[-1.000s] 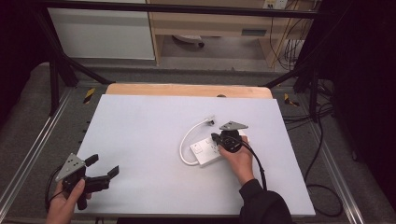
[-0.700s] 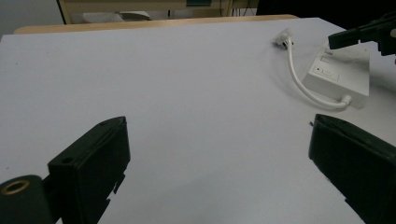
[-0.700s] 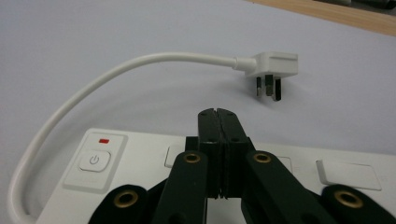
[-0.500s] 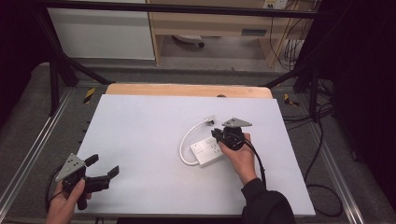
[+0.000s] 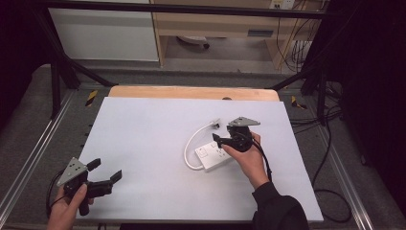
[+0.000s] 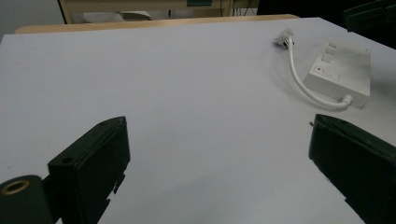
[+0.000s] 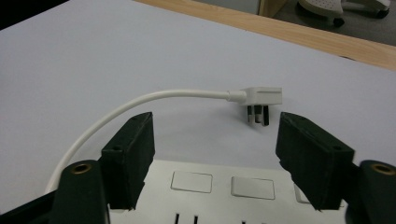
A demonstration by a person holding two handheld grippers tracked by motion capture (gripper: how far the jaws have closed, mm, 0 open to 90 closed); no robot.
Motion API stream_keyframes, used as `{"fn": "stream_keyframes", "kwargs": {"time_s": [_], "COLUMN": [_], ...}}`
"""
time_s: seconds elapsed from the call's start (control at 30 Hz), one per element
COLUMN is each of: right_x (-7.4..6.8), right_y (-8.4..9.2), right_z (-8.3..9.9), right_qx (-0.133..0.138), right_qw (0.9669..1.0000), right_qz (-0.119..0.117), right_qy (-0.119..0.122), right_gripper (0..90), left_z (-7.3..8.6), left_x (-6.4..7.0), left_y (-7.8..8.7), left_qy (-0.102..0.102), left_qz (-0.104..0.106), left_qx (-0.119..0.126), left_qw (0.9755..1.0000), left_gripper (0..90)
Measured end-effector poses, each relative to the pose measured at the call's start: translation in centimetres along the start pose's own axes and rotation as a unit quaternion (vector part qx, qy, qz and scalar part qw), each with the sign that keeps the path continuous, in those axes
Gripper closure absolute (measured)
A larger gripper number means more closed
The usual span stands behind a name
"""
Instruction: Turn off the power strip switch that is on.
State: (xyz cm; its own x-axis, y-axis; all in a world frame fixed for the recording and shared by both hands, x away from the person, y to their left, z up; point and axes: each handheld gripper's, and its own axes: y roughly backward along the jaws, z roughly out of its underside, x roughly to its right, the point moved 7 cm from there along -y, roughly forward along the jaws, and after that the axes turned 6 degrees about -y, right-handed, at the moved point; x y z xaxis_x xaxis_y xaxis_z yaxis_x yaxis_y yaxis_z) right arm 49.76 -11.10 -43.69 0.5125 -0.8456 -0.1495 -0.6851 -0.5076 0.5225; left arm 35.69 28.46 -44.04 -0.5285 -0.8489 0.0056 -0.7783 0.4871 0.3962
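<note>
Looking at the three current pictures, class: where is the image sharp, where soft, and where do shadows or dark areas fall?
High view: table evenly lit, surroundings very dark. Left gripper view: near jaws slightly soft, power strip fairly sharp with a faint shadow on its right. Right gripper view: plug crisp, casting a soft shadow beneath it; the background floor blurs.

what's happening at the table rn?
A person holds a gripper in each hand. The right gripper hovers over the white power strip, its jaws just opened, nothing between them. The strip's cord curls round to its plug, lying on the table. The left gripper waits open at the near left.
</note>
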Motion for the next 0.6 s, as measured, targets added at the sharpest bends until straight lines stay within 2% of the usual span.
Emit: {"fn": "stream_keyframes", "kwargs": {"time_s": [0.13, 0.27, 0.4, 0.6], "right_x": [0.1, 0.4, 0.8, 1.1], "right_y": [0.3, 0.8, 1.4, 2.2], "right_z": [-0.4, -1.0, -1.6, -2.1], "right_qx": [-0.002, 0.004, 0.021, 0.026], "right_qw": [0.9999, 0.9999, 0.9995, 0.9994], "right_qz": [0.000, 0.013, 0.023, 0.016], "right_qy": [-0.012, -0.003, -0.010, -0.015], "right_gripper": [14.4, 6.6, 6.4, 4.5], "left_z": [0.0, 0.0, 0.0, 0.0], "left_x": [0.0, 0.0, 0.0, 0.0], "left_y": [0.0, 0.0, 0.0, 0.0], "left_qy": [0.001, 0.001, 0.000, 0.001], "left_qz": [0.000, 0.000, 0.000, 0.000], "left_qx": [0.000, 0.000, 0.000, 0.000], "left_qw": [1.0000, 1.0000, 1.0000, 1.0000], "left_gripper": [5.2, 5.2, 5.2, 5.2]}}
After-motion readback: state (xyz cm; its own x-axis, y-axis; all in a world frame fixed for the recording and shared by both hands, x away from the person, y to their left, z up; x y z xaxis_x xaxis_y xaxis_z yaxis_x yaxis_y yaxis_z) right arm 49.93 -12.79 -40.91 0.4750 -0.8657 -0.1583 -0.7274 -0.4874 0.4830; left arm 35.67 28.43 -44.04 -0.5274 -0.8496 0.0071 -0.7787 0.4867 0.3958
